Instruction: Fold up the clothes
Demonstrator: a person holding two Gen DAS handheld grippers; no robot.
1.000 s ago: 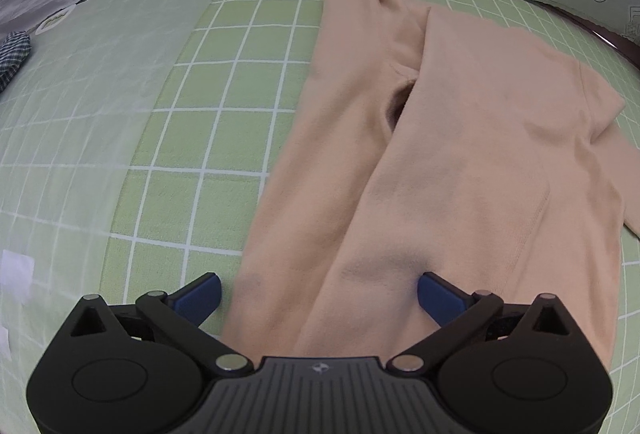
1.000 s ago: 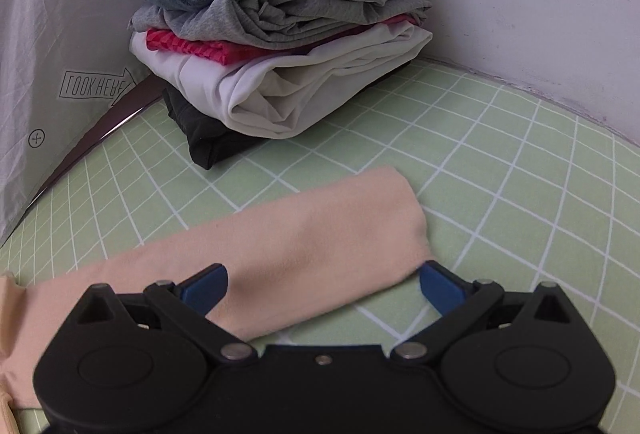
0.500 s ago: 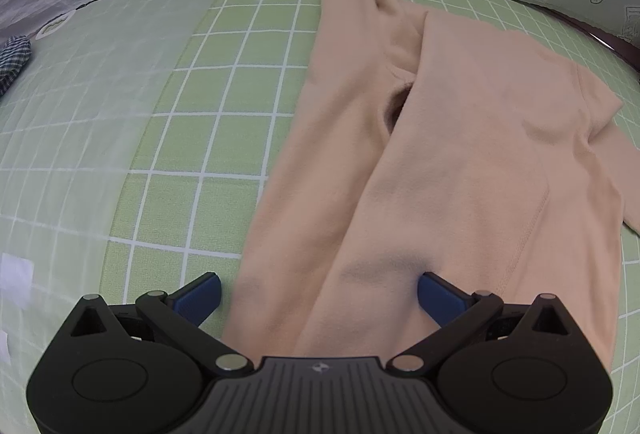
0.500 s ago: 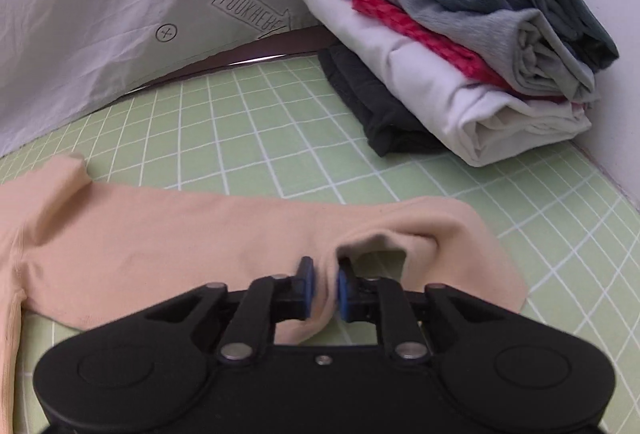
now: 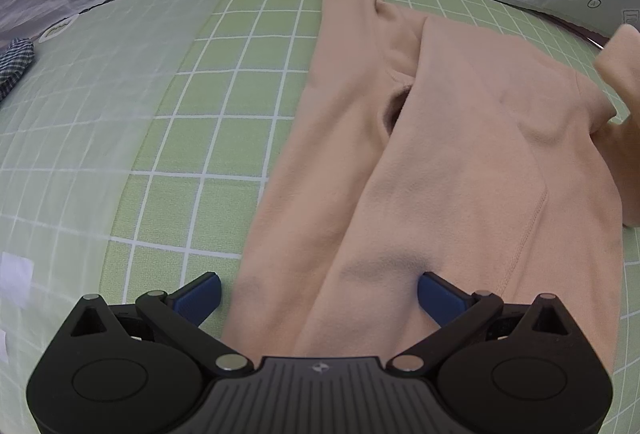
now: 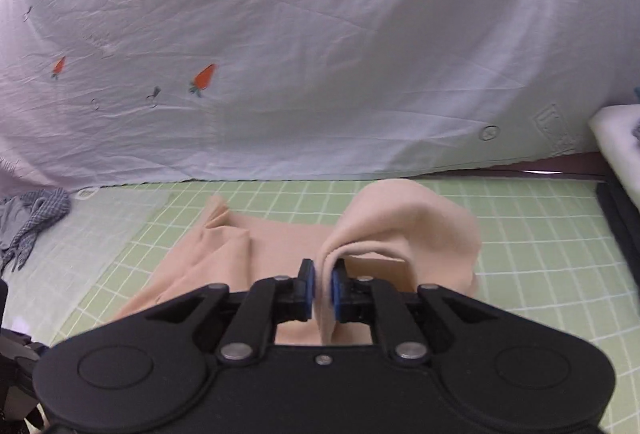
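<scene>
Right claw [image 6: 322, 288] pinches a raised peach sleeve [image 6: 404, 226]; left claw [image 5: 319, 294] (spread wide) straddles the shirt [image 5: 440, 174] on the green worktop [image 5: 208, 138].

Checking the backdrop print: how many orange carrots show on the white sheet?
2: a larger carrot left of centre on the sheet, a smaller carrot farther left. Folds may hide others.

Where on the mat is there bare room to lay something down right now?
Bare green grid mat lies between the peach top and the pale plastic sheet; more shows right of the lifted sleeve. The stacked clothes crowd the far right edge.
</scene>
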